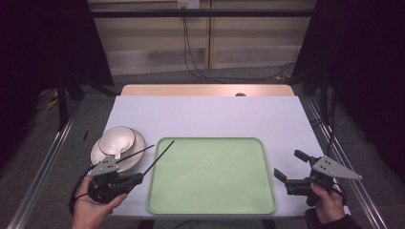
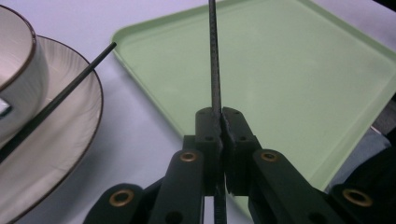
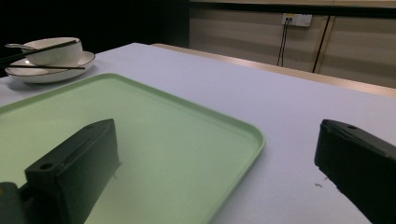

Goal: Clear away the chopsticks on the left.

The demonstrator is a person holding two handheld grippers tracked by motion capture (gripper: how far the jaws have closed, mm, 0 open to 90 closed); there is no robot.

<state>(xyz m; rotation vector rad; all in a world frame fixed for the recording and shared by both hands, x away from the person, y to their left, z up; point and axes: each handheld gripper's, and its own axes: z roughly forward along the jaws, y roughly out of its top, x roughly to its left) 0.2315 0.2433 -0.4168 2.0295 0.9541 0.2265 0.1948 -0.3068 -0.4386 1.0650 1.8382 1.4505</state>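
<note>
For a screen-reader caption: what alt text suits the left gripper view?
The left gripper has its black fingers shut on a black chopstick that reaches out over a green tray. At left, a second chopstick lies across a plate holding a bowl.

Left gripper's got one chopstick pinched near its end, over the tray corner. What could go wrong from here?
1. The left gripper pinches the chopstick near one end; the long free length may pivot or slip out.
2. The second chopstick lies across the plate beside the bowl; a swing could knock it off.
3. The tip might catch the green tray rim.
</note>
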